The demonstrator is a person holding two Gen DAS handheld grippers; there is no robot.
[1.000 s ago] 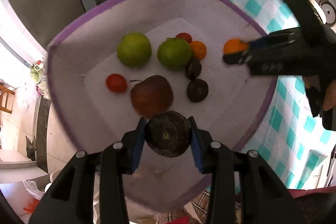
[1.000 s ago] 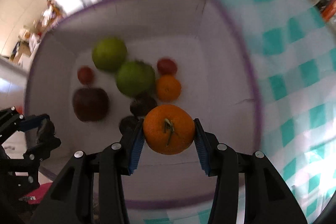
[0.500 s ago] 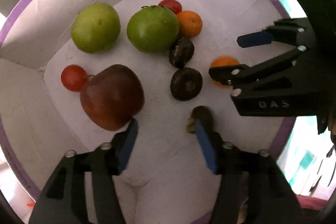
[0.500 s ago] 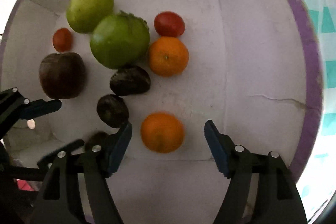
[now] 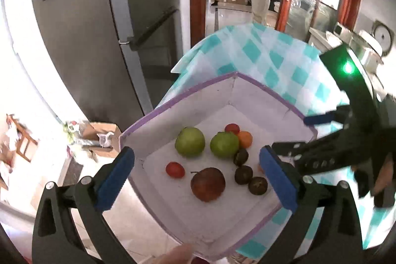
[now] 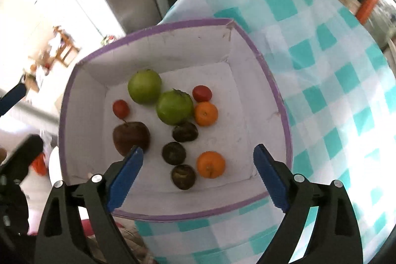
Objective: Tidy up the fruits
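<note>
Both grippers are above the box, jaws spread wide, nothing held. Left gripper [image 5: 196, 173] hangs over the near-left corner; right gripper [image 6: 198, 176] over the near edge, its body also seen at right in the left view, just past the right wall

All fruit lies in the white box with purple rim [image 6: 153, 31], which sits at the edge of the teal-checked tablecloth [image 6: 321, 66], left corner overhanging the floor

Contents:
- two green fruits [image 6: 144, 86] [image 6: 174, 107], touching, toward the back
- two small red tomatoes [image 6: 121, 108] [image 6: 202, 93]
- red apple [image 6: 131, 136] close to the left wall
- three dark round fruits [image 6: 185, 131] [image 6: 174, 153] [image 6: 183, 176] in a line down the middle
- two oranges [image 6: 206, 113] [image 6: 210, 164]

Bare floor of the box: right strip by the right wall and back-left corner. Near wall is tight against the front orange and the front dark fruit
</note>
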